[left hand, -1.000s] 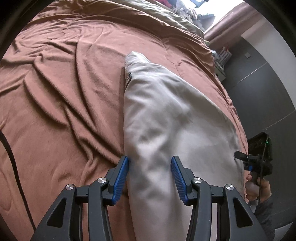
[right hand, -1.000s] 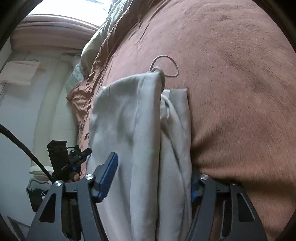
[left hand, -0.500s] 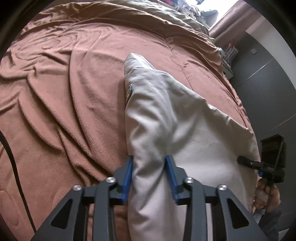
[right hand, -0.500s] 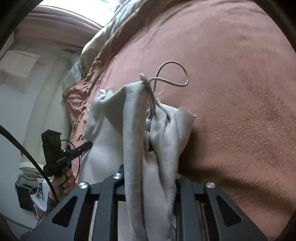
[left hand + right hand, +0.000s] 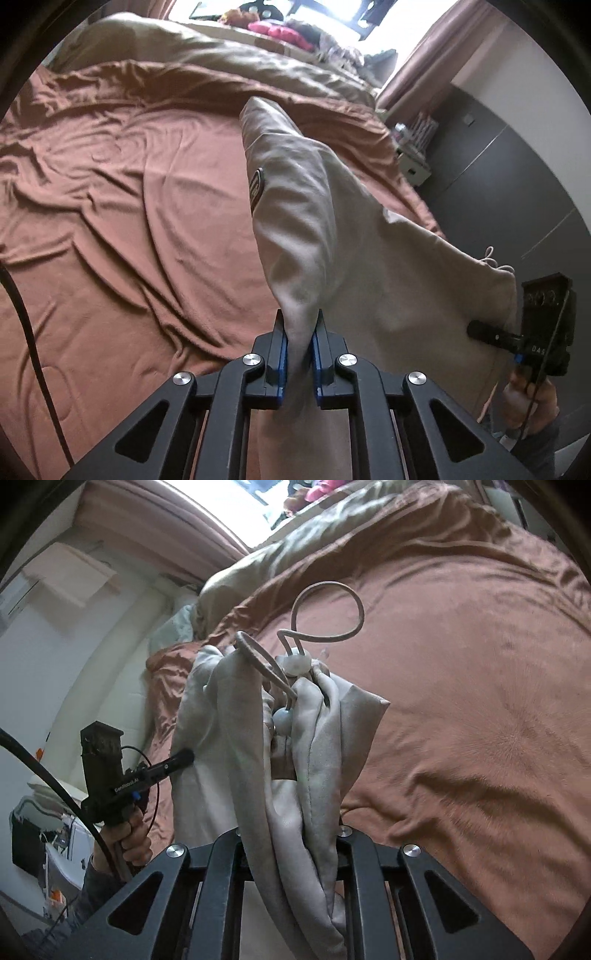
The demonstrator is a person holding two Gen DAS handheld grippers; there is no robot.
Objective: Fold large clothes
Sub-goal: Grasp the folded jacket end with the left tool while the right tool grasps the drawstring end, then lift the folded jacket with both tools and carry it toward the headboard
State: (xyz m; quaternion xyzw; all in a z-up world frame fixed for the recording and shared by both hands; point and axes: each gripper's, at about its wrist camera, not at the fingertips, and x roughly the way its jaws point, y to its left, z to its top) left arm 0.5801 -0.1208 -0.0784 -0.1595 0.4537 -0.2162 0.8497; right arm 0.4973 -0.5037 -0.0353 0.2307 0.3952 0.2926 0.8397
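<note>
A light grey garment (image 5: 332, 236) with a dark round patch hangs between both grippers above a brown bedspread (image 5: 129, 206). My left gripper (image 5: 299, 332) is shut on a pinched fold of its edge. In the right wrist view my right gripper (image 5: 291, 834) is shut on a bunched end of the same garment (image 5: 314, 746), where a drawstring loop (image 5: 328, 609) with a toggle sticks up; its fingertips are hidden by the cloth. Each view shows the other gripper at the garment's far edge.
A rumpled olive duvet (image 5: 229, 62) lies at the head of the bed under a bright window. Dark cabinet doors (image 5: 517, 177) stand to the right of the bed, and a white wall and shelves (image 5: 55, 609) on the other side.
Both grippers went from open around the garment to shut on it, then lifted it off the bedspread. The cloth now hangs bunched and stretched between them.
</note>
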